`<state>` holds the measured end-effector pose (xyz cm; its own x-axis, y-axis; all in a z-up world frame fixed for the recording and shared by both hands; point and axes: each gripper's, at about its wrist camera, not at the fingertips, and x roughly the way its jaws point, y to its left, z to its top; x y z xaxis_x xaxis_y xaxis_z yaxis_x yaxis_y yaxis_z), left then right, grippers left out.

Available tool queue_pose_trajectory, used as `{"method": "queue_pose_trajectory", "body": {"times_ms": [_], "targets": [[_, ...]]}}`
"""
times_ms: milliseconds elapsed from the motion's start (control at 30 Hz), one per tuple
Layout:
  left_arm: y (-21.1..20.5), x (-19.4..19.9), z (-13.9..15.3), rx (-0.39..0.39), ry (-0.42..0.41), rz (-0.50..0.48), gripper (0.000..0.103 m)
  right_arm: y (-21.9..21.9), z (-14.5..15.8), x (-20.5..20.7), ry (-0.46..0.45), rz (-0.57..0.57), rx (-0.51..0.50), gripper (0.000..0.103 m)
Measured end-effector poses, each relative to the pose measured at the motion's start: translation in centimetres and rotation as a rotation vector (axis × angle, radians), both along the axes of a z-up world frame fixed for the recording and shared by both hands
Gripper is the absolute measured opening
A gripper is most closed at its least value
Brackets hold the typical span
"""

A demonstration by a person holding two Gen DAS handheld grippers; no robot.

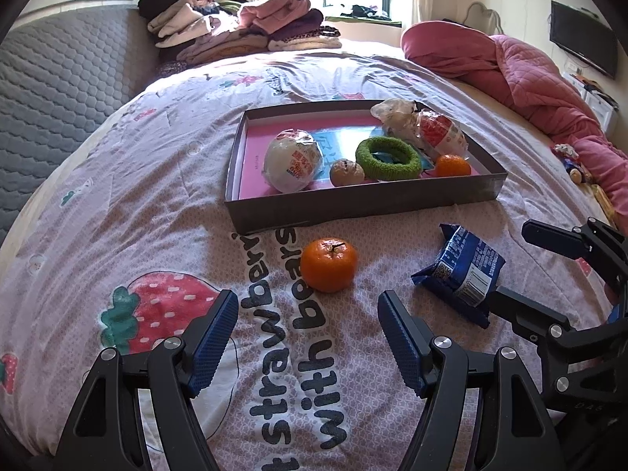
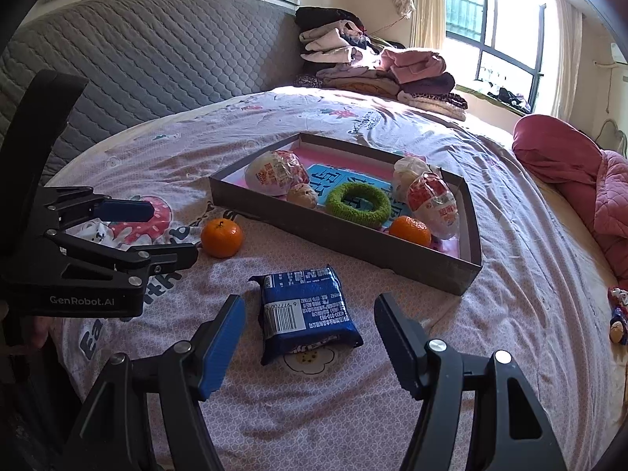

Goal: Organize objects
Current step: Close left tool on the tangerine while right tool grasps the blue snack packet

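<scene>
A shallow grey box (image 1: 353, 202) (image 2: 345, 241) with a pink floor lies on the bed. It holds wrapped buns (image 1: 292, 165), a green ring (image 1: 387, 158) (image 2: 358, 204), a small brown ball (image 1: 346, 172) and a tangerine (image 1: 452, 165) (image 2: 409, 229). A second tangerine (image 1: 329, 264) (image 2: 221, 237) lies on the bedsheet in front of the box. A blue snack packet (image 1: 461, 269) (image 2: 306, 310) lies to its right. My left gripper (image 1: 308, 322) (image 2: 165, 231) is open just short of the loose tangerine. My right gripper (image 2: 310, 327) (image 1: 537, 271) is open around the packet's near end.
Folded clothes (image 1: 251, 23) (image 2: 376, 70) are stacked at the far side of the bed. A pink quilt (image 1: 530, 62) (image 2: 581, 172) lies along the right. A grey padded headboard (image 1: 59, 78) (image 2: 157, 51) stands at the left. Small toys (image 2: 618, 314) lie at the right edge.
</scene>
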<state>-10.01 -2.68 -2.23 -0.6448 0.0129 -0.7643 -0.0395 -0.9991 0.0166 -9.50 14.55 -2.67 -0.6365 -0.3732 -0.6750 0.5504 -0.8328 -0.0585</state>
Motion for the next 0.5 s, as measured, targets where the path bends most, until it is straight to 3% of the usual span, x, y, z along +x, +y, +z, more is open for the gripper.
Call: {"method": "queue_pose_trajectory", "body": {"times_ms": [500], "targets": [[0.3, -0.8, -1.0, 0.01, -0.013, -0.016, 0.075, -1.0, -1.8, -1.2, -0.022, 0.035, 0.074, 0.067]]}}
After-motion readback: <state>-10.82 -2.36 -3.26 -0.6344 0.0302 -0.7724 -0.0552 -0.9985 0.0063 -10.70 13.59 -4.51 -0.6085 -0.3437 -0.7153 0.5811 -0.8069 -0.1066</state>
